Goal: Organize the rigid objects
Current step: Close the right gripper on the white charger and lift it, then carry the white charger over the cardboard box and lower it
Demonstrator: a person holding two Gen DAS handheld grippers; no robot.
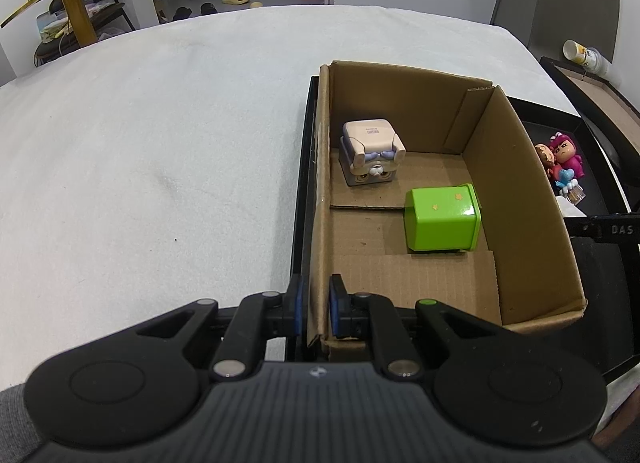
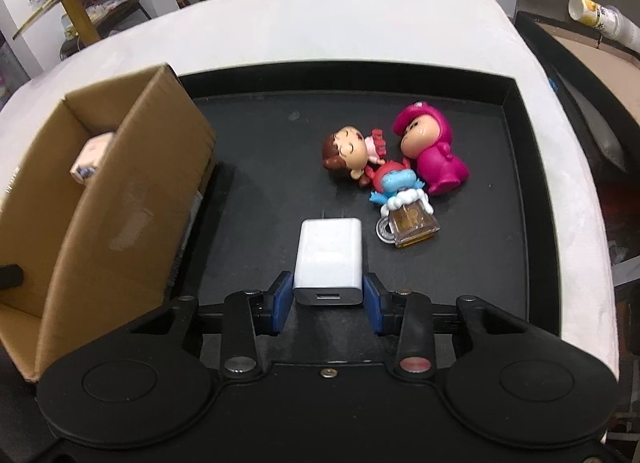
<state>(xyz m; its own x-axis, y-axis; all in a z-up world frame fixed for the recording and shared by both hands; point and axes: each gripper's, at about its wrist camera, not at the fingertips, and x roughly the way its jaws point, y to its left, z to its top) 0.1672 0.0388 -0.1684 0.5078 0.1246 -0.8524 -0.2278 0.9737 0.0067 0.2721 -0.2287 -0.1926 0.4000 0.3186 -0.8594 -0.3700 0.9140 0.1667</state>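
Cardboard is being pinched at the far left of the scene: the left gripper [image 1: 314, 311] is clenched on the near left wall of the cardboard box [image 1: 520, 203], one pad outside and one inside, steadying it. Inside the box, a beige cube figure [image 1: 370, 151] is sitting toward 11 o'clock on the floor, and a green cube [image 1: 442, 219] is lying toward 3 o'clock of it, the two apart. The box is resting on the black tray [image 2: 516, 167], which is lying on the white worktop [image 1: 140, 143].

Moving right, the right gripper [image 2: 327, 299] is grasping the white charger [image 2: 328, 255], its blue pads pressing the two side faces near the port end, prongs pointing away toward 12 o'clock. The charger seems to be resting on the tray floor, though I cannot tell for sure.

Further right, at about 1 o'clock of the charger, three toys are lying in a touching cluster: a brown-haired doll [image 2: 346, 155], a blue figure on a clear block [image 2: 400, 199] and a pink figure [image 2: 432, 151].

To do this step well, the person should be lifting the charger straight up first, clearing the box's tall right wall before swinging toward 9 o'clock, keeping the grip square so the smooth faces are not slipping, and lowering it into the bare floor at the box's near end, while the left gripper is bracing the wall.
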